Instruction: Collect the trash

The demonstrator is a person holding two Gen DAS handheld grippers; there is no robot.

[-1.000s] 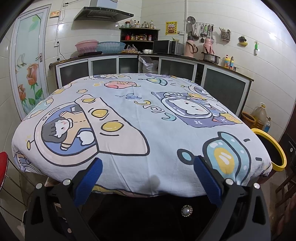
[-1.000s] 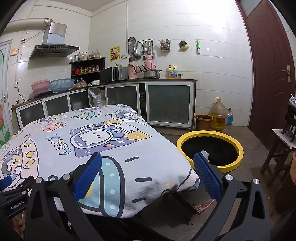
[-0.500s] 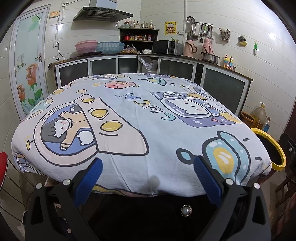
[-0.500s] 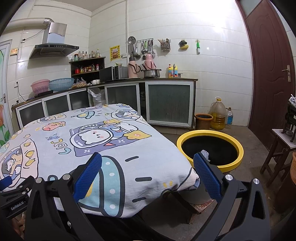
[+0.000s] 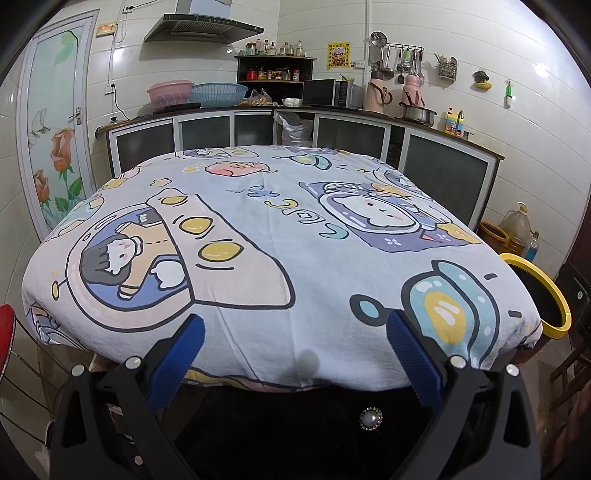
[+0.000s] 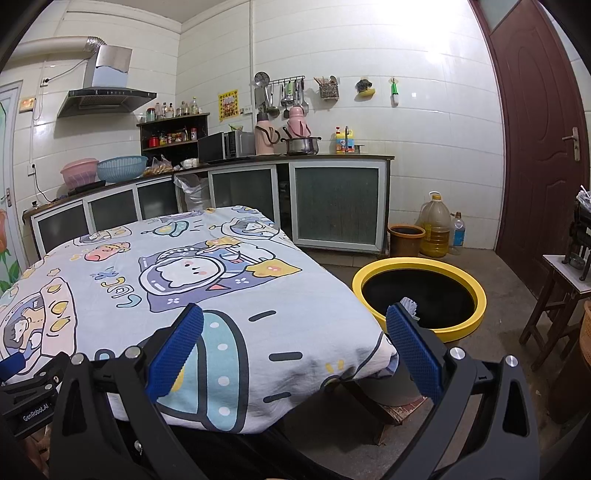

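At the far left of the left wrist view a glass door (image 5: 51,147) painted with orange roses stands in the tiled wall, and next to it a counter (image 5: 177,110) carries a pink basin (image 5: 170,92) and a blue basket (image 5: 218,93) under a range hood (image 5: 203,27). The left gripper (image 5: 295,338) hangs at the near edge of the table, its blue-padded fingers (image 5: 177,358) spread wide with nothing between them. The tablecloth (image 5: 258,236), printed with cartoon astronauts and planets, covers the whole table. Further right, the right gripper (image 6: 295,336) sits over the table's right corner, its fingers (image 6: 413,347) also wide apart and empty. Just beyond its right finger is the bin (image 6: 476,295), a black tub with a yellow rim standing on the floor just beside the table; a white scrap of trash (image 6: 409,305) shows inside it, partly hidden by the finger. Behind the bin, against the wall, are a brown pot (image 6: 406,238), a large oil jug (image 6: 436,227) and a small bottle (image 6: 458,232). A dark red door (image 6: 535,129) and a wooden stool (image 6: 554,306) close the right side.
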